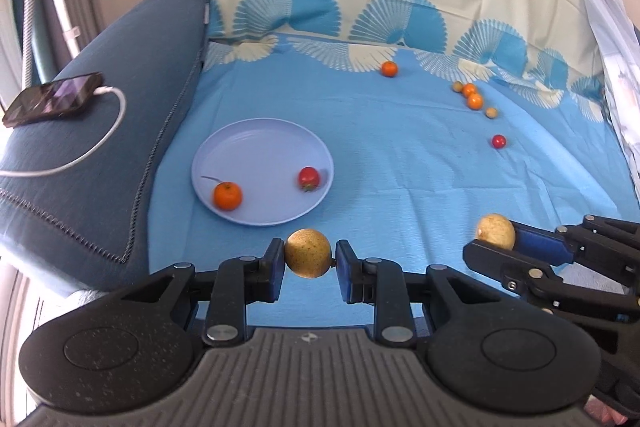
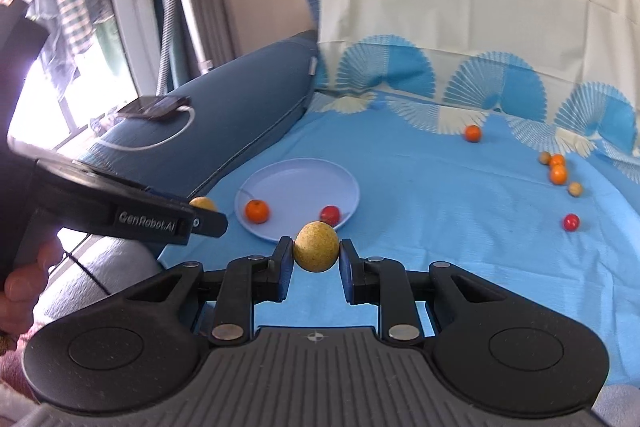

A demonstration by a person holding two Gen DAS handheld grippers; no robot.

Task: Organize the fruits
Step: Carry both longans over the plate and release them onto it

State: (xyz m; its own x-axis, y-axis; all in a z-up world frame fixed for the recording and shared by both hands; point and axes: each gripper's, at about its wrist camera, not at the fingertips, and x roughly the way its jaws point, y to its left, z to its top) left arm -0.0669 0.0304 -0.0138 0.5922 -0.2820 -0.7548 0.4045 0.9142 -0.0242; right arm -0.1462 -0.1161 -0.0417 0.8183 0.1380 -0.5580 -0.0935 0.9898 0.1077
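Note:
My left gripper (image 1: 308,254) is shut on a tan speckled fruit (image 1: 308,253), held just in front of a lilac plate (image 1: 256,143). The plate holds an orange (image 1: 227,195) and a red fruit (image 1: 308,178). My right gripper (image 2: 316,253) is shut on a second tan fruit (image 2: 316,246), held near the plate's (image 2: 304,171) front edge; it also shows in the left wrist view (image 1: 495,231). Loose oranges (image 1: 389,69) (image 1: 474,100), small tan fruits (image 1: 491,113) and a red fruit (image 1: 498,141) lie on the blue sheet at the far right.
A dark blue sofa armrest (image 1: 120,131) stands to the left with a phone (image 1: 52,99) on a white charging cable (image 1: 108,135). The patterned sheet (image 1: 400,7) drapes up the backrest behind. A window and poles (image 2: 176,11) are further left.

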